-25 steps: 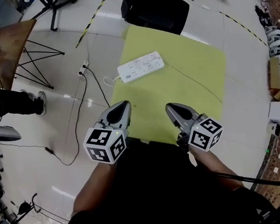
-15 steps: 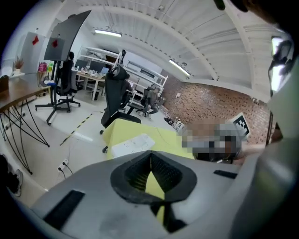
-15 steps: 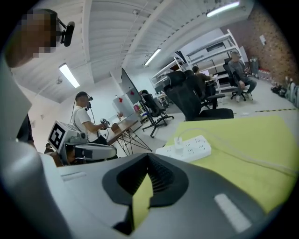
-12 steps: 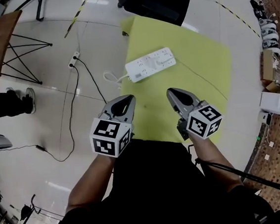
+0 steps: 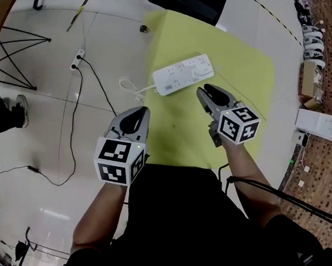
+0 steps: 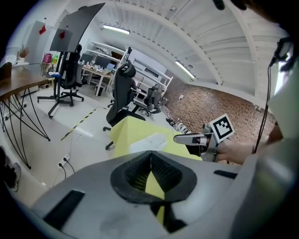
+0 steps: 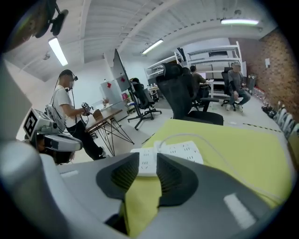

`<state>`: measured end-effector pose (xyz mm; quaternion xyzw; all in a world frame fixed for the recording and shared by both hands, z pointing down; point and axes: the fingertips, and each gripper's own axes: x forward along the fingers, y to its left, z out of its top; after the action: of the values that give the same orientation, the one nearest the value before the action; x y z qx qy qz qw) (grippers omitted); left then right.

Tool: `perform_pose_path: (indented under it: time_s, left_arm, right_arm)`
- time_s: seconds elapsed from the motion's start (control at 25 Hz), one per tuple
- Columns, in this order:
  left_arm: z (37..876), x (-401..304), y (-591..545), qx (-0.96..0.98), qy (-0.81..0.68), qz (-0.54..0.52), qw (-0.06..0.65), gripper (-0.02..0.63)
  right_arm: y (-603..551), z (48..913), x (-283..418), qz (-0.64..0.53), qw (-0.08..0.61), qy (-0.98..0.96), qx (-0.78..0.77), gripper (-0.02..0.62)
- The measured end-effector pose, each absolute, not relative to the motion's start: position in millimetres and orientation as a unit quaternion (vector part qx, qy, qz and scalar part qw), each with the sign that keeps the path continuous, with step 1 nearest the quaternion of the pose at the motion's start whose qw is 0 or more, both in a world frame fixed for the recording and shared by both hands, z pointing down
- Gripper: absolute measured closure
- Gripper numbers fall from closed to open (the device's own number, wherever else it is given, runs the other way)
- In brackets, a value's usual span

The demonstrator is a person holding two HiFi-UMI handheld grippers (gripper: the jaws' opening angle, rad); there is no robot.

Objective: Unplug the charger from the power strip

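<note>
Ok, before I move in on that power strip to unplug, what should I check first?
1. Open jaws on the right gripper: ok; they have just been opening, and nothing is between them.
2. Aim at the power strip: ok; it lies straight ahead in the right gripper view, not yet reached.
3. Location of the charger plug: cannot tell; only a thin white cable leaving the strip shows.
4. Readiness of the left gripper to steady the strip: not ok; its jaws are shut and it is short of the strip.
</note>
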<state>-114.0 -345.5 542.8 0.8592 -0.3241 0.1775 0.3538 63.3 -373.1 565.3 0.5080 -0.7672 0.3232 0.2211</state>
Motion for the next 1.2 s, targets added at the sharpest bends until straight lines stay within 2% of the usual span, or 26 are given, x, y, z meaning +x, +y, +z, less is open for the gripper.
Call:
perform_pose_path:
  time_s: [0.2,0.36,0.8,0.96,1.2]
  left_arm:
    - [546,-113,-340,0.859,-0.316,0.169,0.367,0.598]
    - [553,-114,-337,0.857,-0.312,0.169,0.373,0.598]
    - [560,-119,-333,0.851,-0.318,0.166,0.385,0.598]
    - [561,-122,-332,0.850,-0.320,0.166,0.385,0.598]
    - [558,-131,-330,0.848,-0.326,0.167,0.384,0.598]
  right_arm:
    - [-389,581,64,0.326,0.244,-0.758,0.510,0.418]
    - [-402,593,65,0.317,0.261,-0.751,0.517,0.397]
    - [-419,618,63,0.325,0.261,-0.740,0.528,0.398]
    - [-421,621,64,0.320,0.266,-0.738,0.531,0.451]
    - [-422,616,63,0.313,0.267,-0.736,0.538,0.457]
